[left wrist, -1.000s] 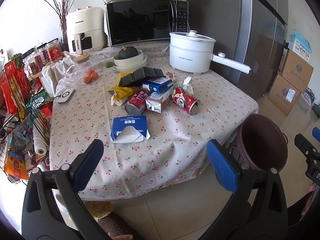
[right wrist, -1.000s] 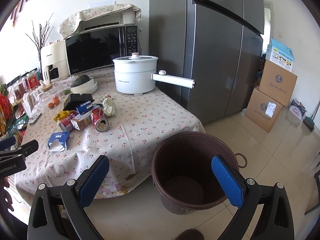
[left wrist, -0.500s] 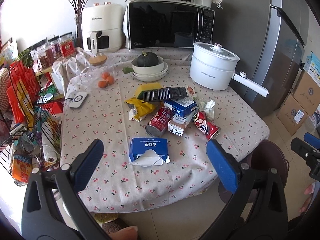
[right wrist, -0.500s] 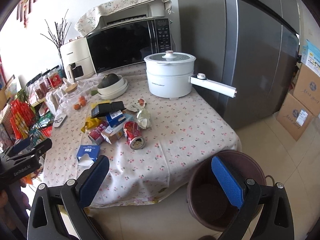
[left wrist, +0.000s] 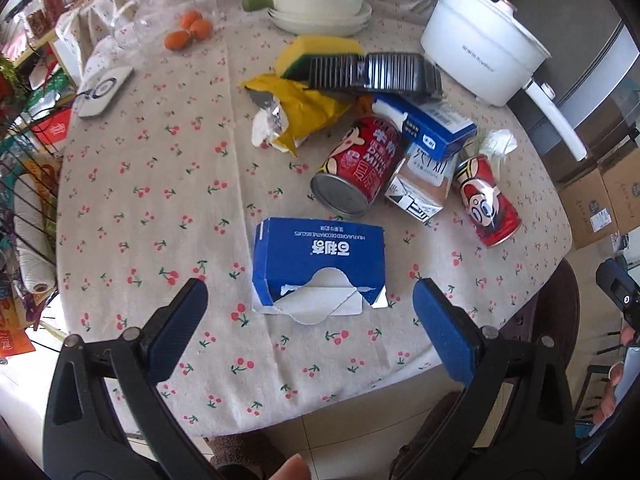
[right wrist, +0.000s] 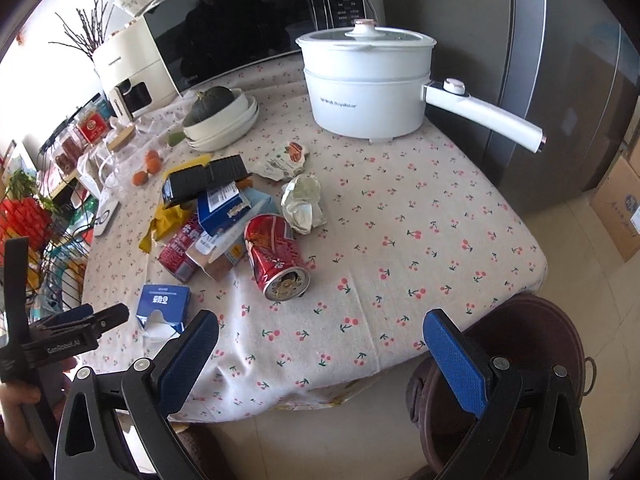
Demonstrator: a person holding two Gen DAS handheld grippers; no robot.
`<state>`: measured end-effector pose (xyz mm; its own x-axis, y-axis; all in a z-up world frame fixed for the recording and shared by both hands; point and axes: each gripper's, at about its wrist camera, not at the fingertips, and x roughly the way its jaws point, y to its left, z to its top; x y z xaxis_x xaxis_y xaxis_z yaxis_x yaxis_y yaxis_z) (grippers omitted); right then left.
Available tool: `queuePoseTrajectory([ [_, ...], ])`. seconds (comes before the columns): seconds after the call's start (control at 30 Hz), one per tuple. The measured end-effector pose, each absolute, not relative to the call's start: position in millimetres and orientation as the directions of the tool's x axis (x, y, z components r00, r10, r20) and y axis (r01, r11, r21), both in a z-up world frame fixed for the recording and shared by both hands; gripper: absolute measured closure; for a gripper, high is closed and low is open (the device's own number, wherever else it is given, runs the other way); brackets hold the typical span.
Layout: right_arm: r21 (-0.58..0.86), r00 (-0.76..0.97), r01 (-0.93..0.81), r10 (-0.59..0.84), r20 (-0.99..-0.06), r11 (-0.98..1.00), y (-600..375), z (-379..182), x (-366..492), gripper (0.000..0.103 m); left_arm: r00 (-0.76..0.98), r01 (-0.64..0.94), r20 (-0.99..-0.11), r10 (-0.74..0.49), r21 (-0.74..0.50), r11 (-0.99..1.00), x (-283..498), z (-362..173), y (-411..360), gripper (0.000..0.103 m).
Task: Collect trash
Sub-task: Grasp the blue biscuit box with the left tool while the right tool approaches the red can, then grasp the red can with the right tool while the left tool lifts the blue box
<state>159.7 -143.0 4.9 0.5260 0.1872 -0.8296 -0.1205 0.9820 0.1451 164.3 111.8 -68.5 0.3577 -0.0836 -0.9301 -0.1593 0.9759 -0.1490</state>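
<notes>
Hovering low over the worktop (left wrist: 132, 208), the left tool (left wrist: 310, 306) has its blue pads spread wide apart, with the torn blue biscuit box (left wrist: 319, 266) sitting right between them in the middle of the left wrist view, not touched. Just above it in frame is the trash pile: two red cans (left wrist: 357, 166), a milk carton (left wrist: 424, 178) and a yellow wrapper (left wrist: 304, 110). Right tool (right wrist: 320, 344) is wide apart too and holding nothing, with the dented red can (right wrist: 278, 258) mid-frame and the brown bin (right wrist: 532, 364) at lower right.
</notes>
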Motion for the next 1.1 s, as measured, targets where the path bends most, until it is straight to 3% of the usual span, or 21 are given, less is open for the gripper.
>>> queuePoseTrajectory([
  [0.27, 0.14, 0.472, -0.061, 0.153, -0.868, 0.988, -157.7, -20.3, 185.9, 0.0, 0.203, -0.027, -0.965, -0.166, -0.175, 0.984, 189.1, -103.3, 127.0, 0.004],
  [0.43, 0.131, 0.456, -0.045, 0.137, -0.879, 0.99, -160.3, -27.5, 191.8, 0.0, 0.18, -0.023, -0.977, -0.119, -0.125, 0.992, 181.3, -113.7, 128.3, 0.016],
  [0.57, 0.117, 0.442, -0.054, 0.129, -0.888, 0.992, -154.0, -33.7, 194.0, 0.0, 0.201, -0.012, -0.975, -0.098, -0.103, 0.995, 171.5, -104.7, 123.5, 0.035],
  [0.67, 0.118, 0.431, -0.064, 0.134, -0.892, 0.991, -148.2, -37.2, 196.0, 0.0, 0.217, -0.009, -0.97, -0.105, -0.11, 0.994, 164.1, -97.5, 123.3, 0.062],
  [0.77, 0.121, 0.421, -0.068, 0.139, -0.896, 0.99, -141.6, -40.7, 200.2, 0.0, 0.221, -0.036, -0.966, -0.132, -0.143, 0.989, 156.9, -90.1, 127.7, 0.068],
  [1.1, 0.147, 0.367, -0.085, 0.168, -0.915, 0.985, -109.8, -65.4, 232.5, 0.0, 0.322, -0.104, -0.943, -0.087, -0.127, 0.986, 118.5, -40.3, 149.6, 0.069],
])
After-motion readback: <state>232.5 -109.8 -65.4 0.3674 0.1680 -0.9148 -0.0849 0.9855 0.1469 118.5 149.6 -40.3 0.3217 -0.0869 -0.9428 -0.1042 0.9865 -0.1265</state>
